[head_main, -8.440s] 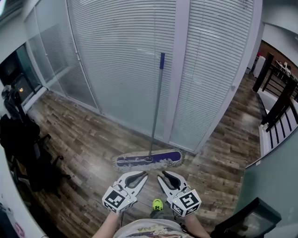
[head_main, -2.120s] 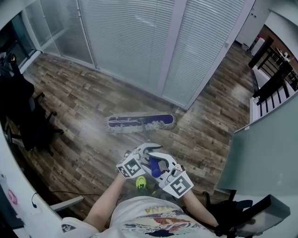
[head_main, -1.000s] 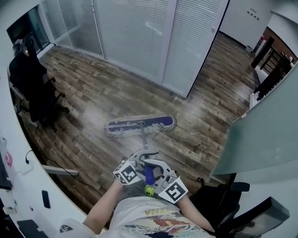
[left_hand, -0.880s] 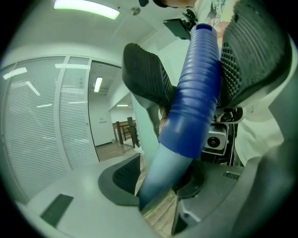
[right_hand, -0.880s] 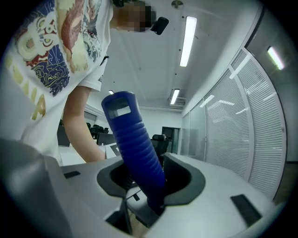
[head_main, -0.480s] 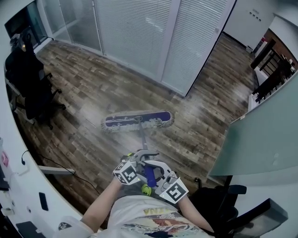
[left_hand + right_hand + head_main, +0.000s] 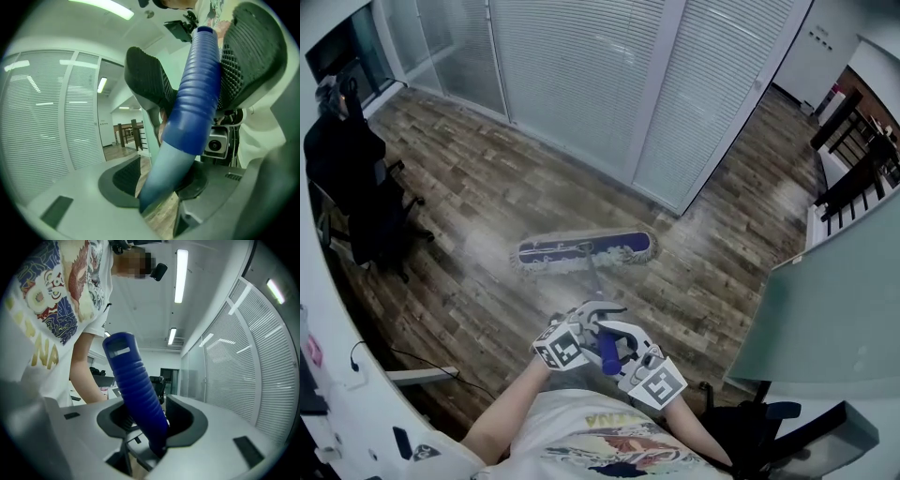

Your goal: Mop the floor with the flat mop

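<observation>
1. Mopping under way: a person works a flat mop (image 7: 586,251) across a wood-plank floor (image 7: 469,178), and its purple mop head lies flat on the boards straight ahead, just short of the partition's corner.

2. The handle (image 7: 592,281) slopes back from the mop head to the person's waist, where both tools hold it close together.

3. The left gripper (image 7: 589,317) is clamped on the pale shaft just below the blue grip (image 7: 607,352), with the shaft wedged between its two pads.

4. The right gripper (image 7: 623,342) holds the ribbed blue grip a little higher. Its jaws have just been opening slightly, but the grip is between them and against the pads.

5. Progress looks early to middling. A pale sheen lies on the planks around the mop head, which suggests some passes have been made there. The wide stretches toward the upper left and far right show no such sheen and probably remain to be done.

6. The room is an office. A glass partition (image 7: 572,75) with closed white blinds runs along the far side, and a black office chair (image 7: 356,187) stands at the left near a curved white desk (image 7: 337,375). A dark railing (image 7: 853,159) is at the right.
</observation>
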`<state>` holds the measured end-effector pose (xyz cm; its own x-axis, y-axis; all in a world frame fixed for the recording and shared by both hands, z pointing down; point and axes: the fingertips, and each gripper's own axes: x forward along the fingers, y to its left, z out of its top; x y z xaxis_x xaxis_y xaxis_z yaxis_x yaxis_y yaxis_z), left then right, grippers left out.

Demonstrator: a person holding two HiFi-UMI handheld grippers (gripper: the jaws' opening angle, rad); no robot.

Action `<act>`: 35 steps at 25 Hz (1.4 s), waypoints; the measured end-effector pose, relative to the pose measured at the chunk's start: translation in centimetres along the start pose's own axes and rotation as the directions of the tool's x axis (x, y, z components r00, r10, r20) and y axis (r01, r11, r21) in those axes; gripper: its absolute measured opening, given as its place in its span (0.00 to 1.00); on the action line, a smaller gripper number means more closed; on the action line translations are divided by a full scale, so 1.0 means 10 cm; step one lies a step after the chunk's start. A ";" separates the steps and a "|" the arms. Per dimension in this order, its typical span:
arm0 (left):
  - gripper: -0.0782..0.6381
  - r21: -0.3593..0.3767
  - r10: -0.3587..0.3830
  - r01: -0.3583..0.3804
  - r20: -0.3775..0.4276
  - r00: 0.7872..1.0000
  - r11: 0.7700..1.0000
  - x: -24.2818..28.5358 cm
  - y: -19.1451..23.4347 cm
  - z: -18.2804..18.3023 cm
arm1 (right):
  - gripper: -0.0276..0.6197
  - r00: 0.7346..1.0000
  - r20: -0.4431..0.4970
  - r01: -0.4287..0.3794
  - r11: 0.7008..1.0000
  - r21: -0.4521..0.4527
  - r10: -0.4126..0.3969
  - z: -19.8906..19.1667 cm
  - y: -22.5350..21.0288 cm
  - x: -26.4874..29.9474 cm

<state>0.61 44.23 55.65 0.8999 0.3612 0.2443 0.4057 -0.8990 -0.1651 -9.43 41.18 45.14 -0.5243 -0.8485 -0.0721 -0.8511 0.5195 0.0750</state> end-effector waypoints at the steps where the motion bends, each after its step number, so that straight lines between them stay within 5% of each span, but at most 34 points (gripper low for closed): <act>1: 0.31 -0.003 -0.009 0.009 -0.005 1.000 1.000 -0.02 0.16 -0.02 | 0.31 1.000 -0.025 -0.007 1.000 -0.011 0.007 -0.03 -0.11 0.11; 5: 0.31 0.011 -0.043 0.043 -0.006 0.999 0.999 -0.12 0.74 -0.07 | 0.31 0.999 -0.027 0.018 1.000 -0.017 -0.018 -0.06 -0.55 0.52; 8: 0.31 0.016 -0.054 0.054 -0.003 0.999 0.998 -0.14 1.08 -0.14 | 0.31 0.994 0.083 0.064 0.998 0.024 -0.066 0.04 -0.84 0.80; 10: 0.31 0.011 -0.059 0.059 -0.003 0.998 0.998 -0.15 1.22 -0.21 | 0.31 0.999 -0.034 0.022 1.000 -0.008 -0.022 -0.18 -0.92 0.86; 12: 0.31 0.011 -0.060 0.060 -0.006 0.998 0.998 -0.15 1.39 -0.28 | 0.32 0.973 -0.227 -0.053 0.997 -0.063 0.037 -0.51 -0.99 0.89; 13: 0.31 0.013 -0.060 0.061 -0.009 0.998 0.998 -0.15 1.48 -0.32 | 0.32 0.973 -0.229 -0.055 0.997 -0.060 0.040 -0.54 -1.06 0.94; 16: 0.31 0.024 -0.069 0.069 -0.018 0.997 0.997 -0.07 1.80 -0.42 | 0.32 0.999 0.029 0.039 0.998 0.039 -0.040 -0.28 -1.43 1.19; 21: 0.31 0.025 -0.066 0.067 -0.029 0.997 0.997 0.18 2.50 -0.55 | 0.33 0.980 -0.196 -0.052 0.998 -0.046 0.042 -0.73 -2.06 1.31; 25: 0.32 0.017 -0.056 0.057 -0.035 0.998 0.998 0.41 3.24 -0.57 | 0.33 0.997 0.067 0.021 0.998 0.056 -0.025 -0.39 -2.88 1.65; 35: 0.32 0.003 -0.032 0.033 -0.064 0.997 0.999 0.85 4.55 -0.67 | 0.34 0.997 0.078 -0.022 0.999 0.043 0.018 -0.45 -4.18 2.03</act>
<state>25.68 4.74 56.60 0.8743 0.3736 0.3098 0.4353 -0.8859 -0.1602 15.63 1.76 44.99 -0.5403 -0.8284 -0.1477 -0.8398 0.5418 0.0334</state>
